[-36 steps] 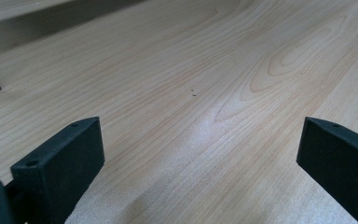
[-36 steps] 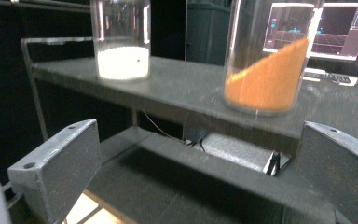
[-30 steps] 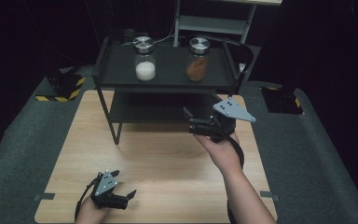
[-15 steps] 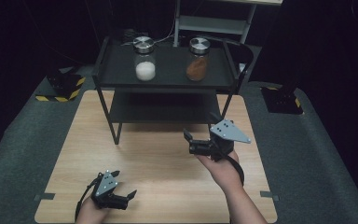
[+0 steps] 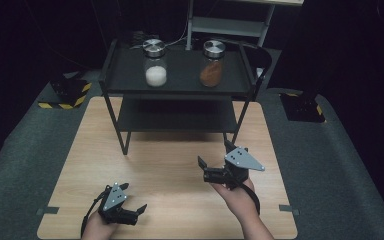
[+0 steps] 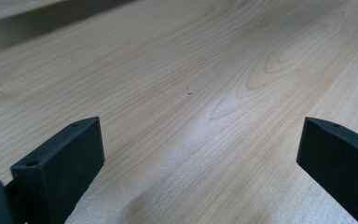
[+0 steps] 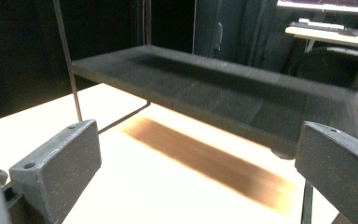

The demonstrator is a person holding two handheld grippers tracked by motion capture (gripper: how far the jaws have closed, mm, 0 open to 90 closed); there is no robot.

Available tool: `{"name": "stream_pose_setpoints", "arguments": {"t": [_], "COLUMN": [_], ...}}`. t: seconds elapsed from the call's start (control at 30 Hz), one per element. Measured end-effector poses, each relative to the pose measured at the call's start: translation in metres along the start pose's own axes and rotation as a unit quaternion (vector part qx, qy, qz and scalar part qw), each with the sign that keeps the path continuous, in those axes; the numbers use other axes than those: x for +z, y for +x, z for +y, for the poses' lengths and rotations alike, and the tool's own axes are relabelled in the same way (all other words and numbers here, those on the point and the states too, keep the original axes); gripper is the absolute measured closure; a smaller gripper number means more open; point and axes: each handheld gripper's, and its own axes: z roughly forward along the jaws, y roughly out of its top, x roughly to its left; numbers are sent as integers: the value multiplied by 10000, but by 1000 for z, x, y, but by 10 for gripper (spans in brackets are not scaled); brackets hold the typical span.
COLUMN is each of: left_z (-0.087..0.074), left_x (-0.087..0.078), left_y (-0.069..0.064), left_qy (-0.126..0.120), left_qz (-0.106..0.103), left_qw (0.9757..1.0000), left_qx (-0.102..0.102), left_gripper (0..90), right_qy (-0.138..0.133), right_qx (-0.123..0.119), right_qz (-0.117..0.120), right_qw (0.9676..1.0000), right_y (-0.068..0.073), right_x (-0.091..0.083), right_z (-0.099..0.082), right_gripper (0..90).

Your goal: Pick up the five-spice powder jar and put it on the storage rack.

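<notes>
Right tool point(image 5: 206, 169) gapes above table point(image 5: 170, 165); left tool point(image 5: 139, 210) too.

Two hand-held tools on show here. The left gripper point(image 5: 139, 207) is black and blocky, topped by a grey three-cornered plate dotted with small dark screws, and a black cable loops off its rear. The right gripper point(image 5: 203, 166) is built the same: black body, grey triangular plate with dark screw dots, black cable curling under the wrist. Up close, the jaws are thick matte black slabs with squared edges, each with a small round hole on its upper face. Both forearms are bare, no sleeves.
</notes>
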Motion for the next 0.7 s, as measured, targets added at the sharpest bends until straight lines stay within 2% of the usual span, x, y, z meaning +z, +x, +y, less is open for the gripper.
{"name": "stream_pose_setpoints", "arguments": {"t": [0.47,0.5,0.7], "left_z": [1,2,2], "left_x": [1,1,1], "left_y": [-3,-3,-4], "left_qy": [38,45,58], "left_qz": [25,25,26], "left_qw": [10000,10000,9999], "left_qx": [63,70,105], "left_gripper": [9,9,9], "right_qy": [397,461,627], "right_qx": [64,95,214], "right_qz": [-55,-57,-85], "right_qw": [9992,9989,9978], "right_y": [3,3,2], "right_x": [-5,-5,-6], "right_z": [-37,-44,-59], "right_gripper": [1,1,1]}}
